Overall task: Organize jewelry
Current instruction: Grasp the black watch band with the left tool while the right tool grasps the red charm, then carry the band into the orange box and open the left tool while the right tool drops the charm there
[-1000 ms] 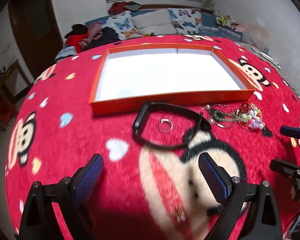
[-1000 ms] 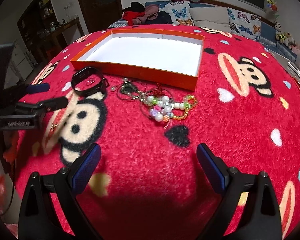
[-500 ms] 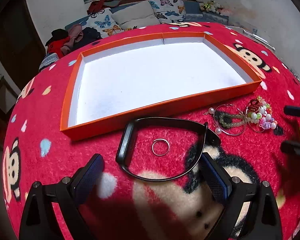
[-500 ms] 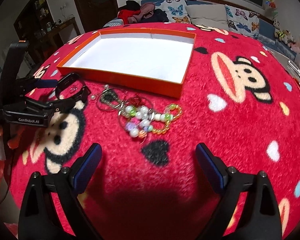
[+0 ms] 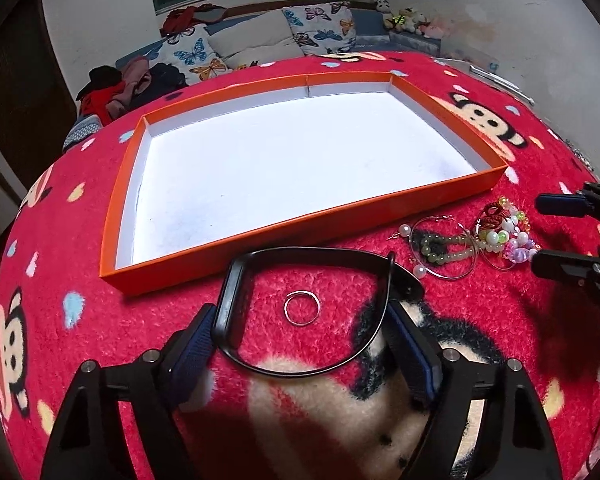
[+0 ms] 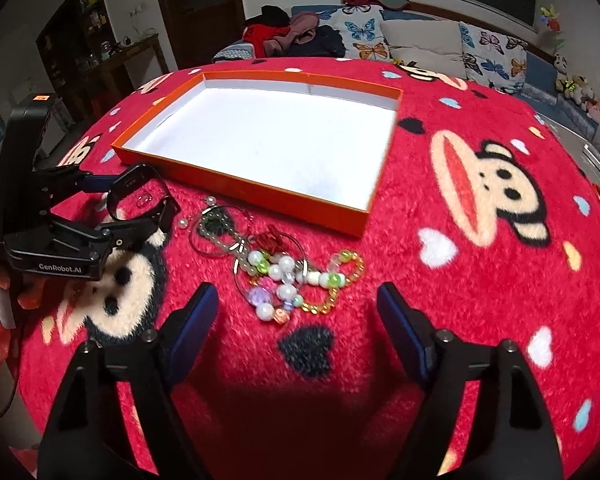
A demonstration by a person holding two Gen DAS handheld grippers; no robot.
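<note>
A black wristband lies on the red monkey-print cloth, just in front of the orange tray with a white floor. A small silver ring lies inside the band's loop. My left gripper is open with its pads on either side of the band's near end; it also shows in the right wrist view. A pile of hoop earrings and bead bracelets lies right of the band. My right gripper is open and empty, just short of the pile.
The tray holds nothing. A sofa with butterfly cushions and clothes stands beyond the table. A dark cabinet is at the far left. The cloth covers the round table.
My left gripper moved forward until its pads straddle the wristband. My right gripper moved closer to the bead pile. Both stayed open.
</note>
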